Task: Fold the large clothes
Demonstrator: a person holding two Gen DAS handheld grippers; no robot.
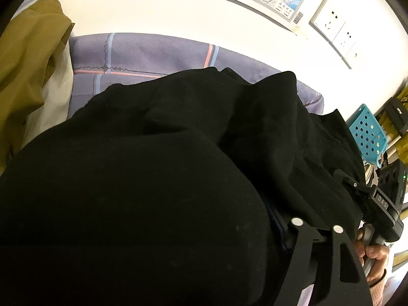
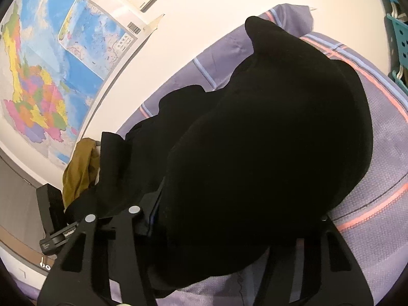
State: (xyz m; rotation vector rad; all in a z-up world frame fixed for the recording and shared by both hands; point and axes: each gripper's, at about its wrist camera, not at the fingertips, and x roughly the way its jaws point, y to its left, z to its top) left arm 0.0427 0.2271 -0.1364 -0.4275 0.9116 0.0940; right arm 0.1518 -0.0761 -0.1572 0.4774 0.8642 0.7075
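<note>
Black garment bunched on the plaid bedsheet, fold barely begun; right gripper and left gripper jaws partly closed, bulky cloth bunched between both, at 6 o'clock.

A home bedroom, by every sign. A bed under a lilac checked sheet with pink and blue stripes stands against a plain white wall. A colourful paper map hangs at ten o'clock in the right wrist view, white wall sockets sit at two o'clock in the left, and a turquoise perforated plastic basket at three.
</note>
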